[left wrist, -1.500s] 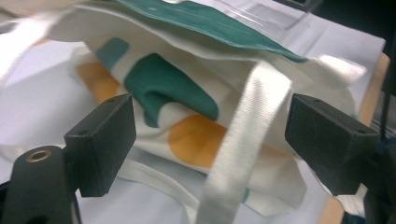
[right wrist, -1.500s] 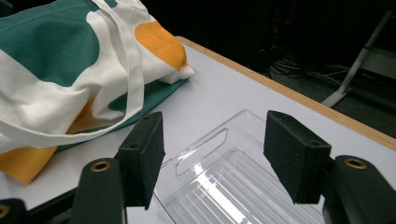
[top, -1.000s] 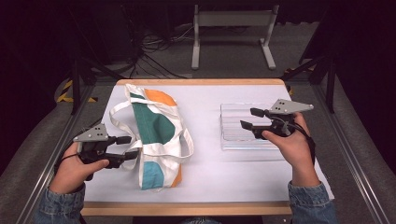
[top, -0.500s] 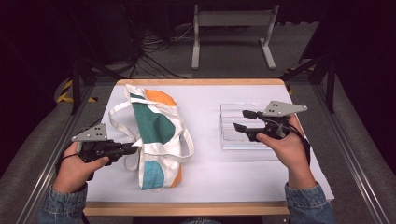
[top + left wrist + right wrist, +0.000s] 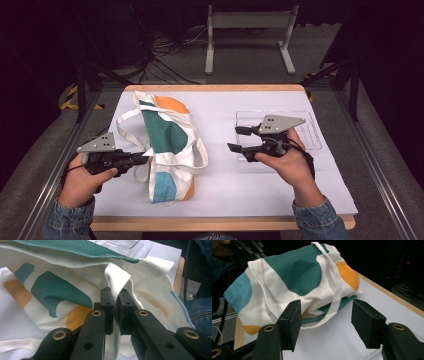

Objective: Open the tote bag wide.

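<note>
Tote bag point(image 5: 167, 145) lies flat on the white mat point(image 5: 225, 185), left of centre, w/ a clear plastic tray point(image 5: 310, 131) well apart to its right. Looks light, soft, floppy cloth: it'll sag and drape when lifted, not fragile, not slippery. Best hold is prob. a strap point(image 5: 117, 280) or the hemmed rim, where the weave is doubled. Left gripper point(image 5: 145, 158) has just closed, jaws now pinched tight on the strap at the bag's near-left edge. Right gripper point(image 5: 239, 139) hangs over the tray's left end, jaws apart, nothing btw them, facing the bag.
</note>
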Motion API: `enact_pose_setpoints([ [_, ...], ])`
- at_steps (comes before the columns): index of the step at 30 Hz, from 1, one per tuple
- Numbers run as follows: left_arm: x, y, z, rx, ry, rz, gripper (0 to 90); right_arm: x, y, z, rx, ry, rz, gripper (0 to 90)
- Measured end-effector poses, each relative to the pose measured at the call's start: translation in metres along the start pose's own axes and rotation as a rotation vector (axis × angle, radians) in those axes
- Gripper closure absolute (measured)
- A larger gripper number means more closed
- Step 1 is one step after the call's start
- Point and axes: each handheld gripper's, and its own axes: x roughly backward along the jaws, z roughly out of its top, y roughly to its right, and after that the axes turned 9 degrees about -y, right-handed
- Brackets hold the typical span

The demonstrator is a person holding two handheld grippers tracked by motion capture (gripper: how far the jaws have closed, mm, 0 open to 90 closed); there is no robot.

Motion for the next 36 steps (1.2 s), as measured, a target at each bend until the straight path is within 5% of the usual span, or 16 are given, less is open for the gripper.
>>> enact_pose_setpoints([
  [13,-0.001,0.001,0.0,-0.002,0.006,-0.005,84.4,-0.044,-0.03,0.007,0.059,-0.025,0.145,40.2],
  [30,-0.002,0.001,0.0,0.006,0.006,-0.019,82.2,-0.093,-0.056,0.006,0.104,-0.08,0.235,46.1],
  [36,-0.002,0.001,0.0,0.008,0.007,-0.023,82.4,-0.102,-0.06,0.006,0.136,-0.095,0.253,63.1],
])
